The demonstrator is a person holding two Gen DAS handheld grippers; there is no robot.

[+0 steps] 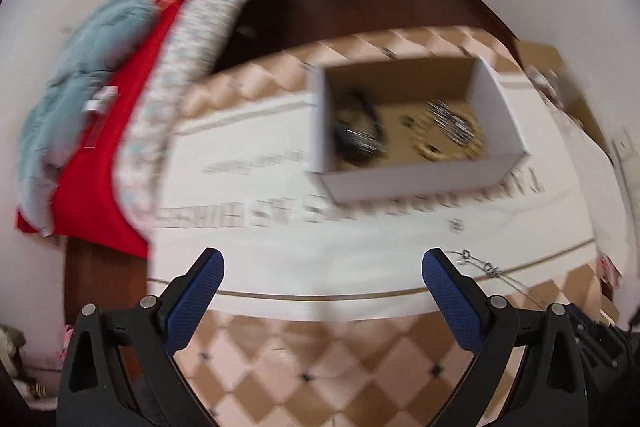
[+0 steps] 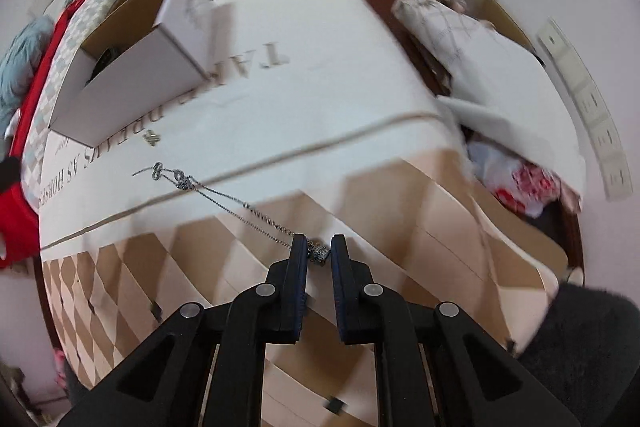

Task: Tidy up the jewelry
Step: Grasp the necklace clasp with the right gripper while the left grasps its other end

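Note:
A white cardboard box (image 1: 416, 179) stands on the cloth-covered table and holds several pieces of jewelry (image 1: 448, 125), dark and silver. It also shows in the right wrist view (image 2: 132, 83) at the upper left. My left gripper (image 1: 322, 265) is open and empty, above the table's near side, short of the box. My right gripper (image 2: 319, 250) is shut on the end of a silver chain necklace (image 2: 224, 195), which stretches left across the cloth. The chain also shows in the left wrist view (image 1: 486, 267), just right of my right finger.
A pile of folded fabrics, red and teal (image 1: 100, 115), lies left of the table. A cardboard box with bags and cloth (image 2: 480, 39) stands to the right. The table (image 1: 320, 359) has a white printed cloth with a checkered border. A wall socket strip (image 2: 588, 107) is on the right.

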